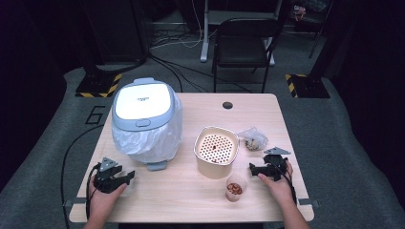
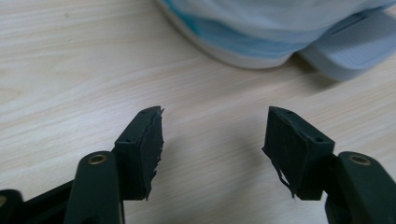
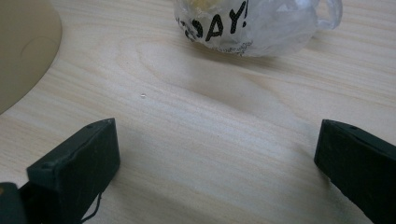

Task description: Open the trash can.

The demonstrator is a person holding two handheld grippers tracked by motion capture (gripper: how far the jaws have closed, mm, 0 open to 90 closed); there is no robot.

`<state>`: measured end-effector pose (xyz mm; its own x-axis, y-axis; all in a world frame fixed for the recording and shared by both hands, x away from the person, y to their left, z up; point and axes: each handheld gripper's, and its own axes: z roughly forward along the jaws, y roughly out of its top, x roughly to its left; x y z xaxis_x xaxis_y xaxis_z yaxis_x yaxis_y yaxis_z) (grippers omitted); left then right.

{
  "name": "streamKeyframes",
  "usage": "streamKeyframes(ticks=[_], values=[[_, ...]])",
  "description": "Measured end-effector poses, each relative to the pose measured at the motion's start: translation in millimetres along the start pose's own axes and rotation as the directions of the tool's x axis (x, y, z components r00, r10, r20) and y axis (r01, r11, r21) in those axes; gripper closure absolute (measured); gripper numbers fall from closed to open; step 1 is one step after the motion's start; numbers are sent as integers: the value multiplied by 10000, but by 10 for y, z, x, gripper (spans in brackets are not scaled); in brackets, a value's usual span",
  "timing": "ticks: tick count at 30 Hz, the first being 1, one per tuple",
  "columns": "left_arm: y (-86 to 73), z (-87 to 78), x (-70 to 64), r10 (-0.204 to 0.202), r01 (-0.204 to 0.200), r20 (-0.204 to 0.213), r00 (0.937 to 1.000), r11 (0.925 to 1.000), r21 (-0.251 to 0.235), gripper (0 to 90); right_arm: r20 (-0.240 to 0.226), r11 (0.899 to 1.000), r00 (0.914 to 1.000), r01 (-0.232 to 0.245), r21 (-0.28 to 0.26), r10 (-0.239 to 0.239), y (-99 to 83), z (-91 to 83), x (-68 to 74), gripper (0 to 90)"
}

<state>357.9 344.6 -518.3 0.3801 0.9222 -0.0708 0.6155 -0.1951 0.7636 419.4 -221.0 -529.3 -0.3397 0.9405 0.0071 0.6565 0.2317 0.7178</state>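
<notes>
Your left gripper (image 2: 212, 135) is resting low near the counter's (image 1: 191, 191) front left corner, jaws spread wide with bare wood between them — the bin (image 2: 280, 32), lined with a white bag, is sitting just beyond their tips. Your right gripper (image 3: 217, 154) is likewise released, jaws gaping over bare counter; the knotted plastic bag (image 3: 252, 23) is lying ahead of them, apart. The beige perforated container (image 1: 216, 150) is standing between your hands, the small cup of nuts (image 1: 234, 187) just in front of it.
</notes>
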Motion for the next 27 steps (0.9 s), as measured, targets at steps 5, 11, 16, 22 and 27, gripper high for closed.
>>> streamKeyframes(ticks=[5, 11, 16, 22, 27], values=[[60, -87, -178, 499, -468, 885, 9948, 9982, -370, 386, -1, 10000, 10000, 6, -2, -6, 0, 0, 0, 0], [89, -83, -329, 1025, -987, 1357, 9854, 9945, -343, 385, -1, 10000, 10000, 7, 1, -7, 0, 0, 0, 0], [147, -70, -430, 1101, -1087, 2215, 9689, 9939, -184, 394, 1, 10000, 10000, 6, -1, -6, 0, 0, 0, 0], [213, -31, -539, 1472, -1463, 2390, 9598, 9890, -216, 393, 1, 10000, 10000, 7, 4, -7, 0, 0, 0, 0], [289, 13, -625, 1793, -1786, 2616, 9484, 9836, -265, 383, 1, 10000, 10000, 5, 1, -5, 0, 0, 0, 0]])
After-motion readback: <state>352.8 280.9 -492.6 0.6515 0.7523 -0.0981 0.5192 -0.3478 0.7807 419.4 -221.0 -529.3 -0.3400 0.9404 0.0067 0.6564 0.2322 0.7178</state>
